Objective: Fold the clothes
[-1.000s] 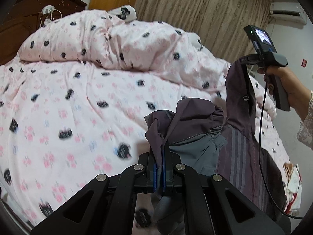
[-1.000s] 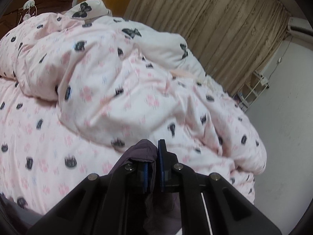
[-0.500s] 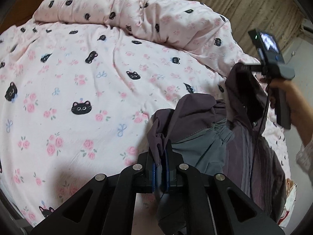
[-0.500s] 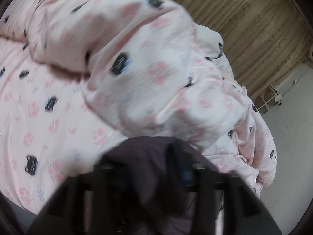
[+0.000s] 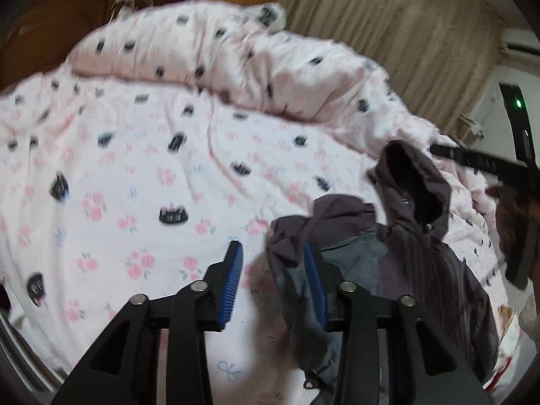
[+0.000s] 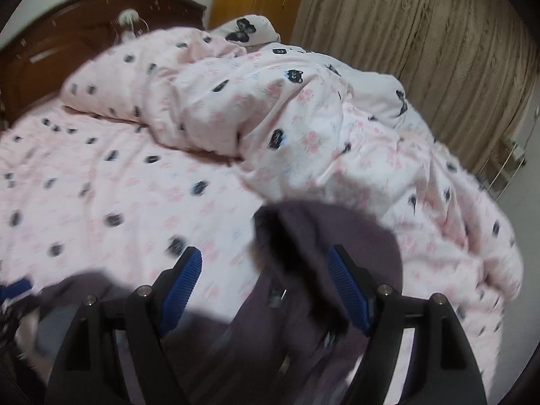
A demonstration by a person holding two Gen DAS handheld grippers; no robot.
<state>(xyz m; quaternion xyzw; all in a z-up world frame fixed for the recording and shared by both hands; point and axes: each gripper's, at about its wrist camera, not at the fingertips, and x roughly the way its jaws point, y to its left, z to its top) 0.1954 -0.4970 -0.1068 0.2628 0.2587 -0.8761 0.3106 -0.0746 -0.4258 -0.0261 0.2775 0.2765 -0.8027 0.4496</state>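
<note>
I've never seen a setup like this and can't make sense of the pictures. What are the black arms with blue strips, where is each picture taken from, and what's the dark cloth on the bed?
They are two hand-held grippers, one in each of a person's hands, each with a fisheye camera looking along its fingers. One picture is from the left gripper, the other from the right gripper; the blue strips are finger pads. In front lies a bed with a pink cat-print sheet and a bunched duvet. The dark cloth is a purple hooded jacket, to be folded. Both grippers stand open; the jacket drapes against them but is not clamped.
</note>
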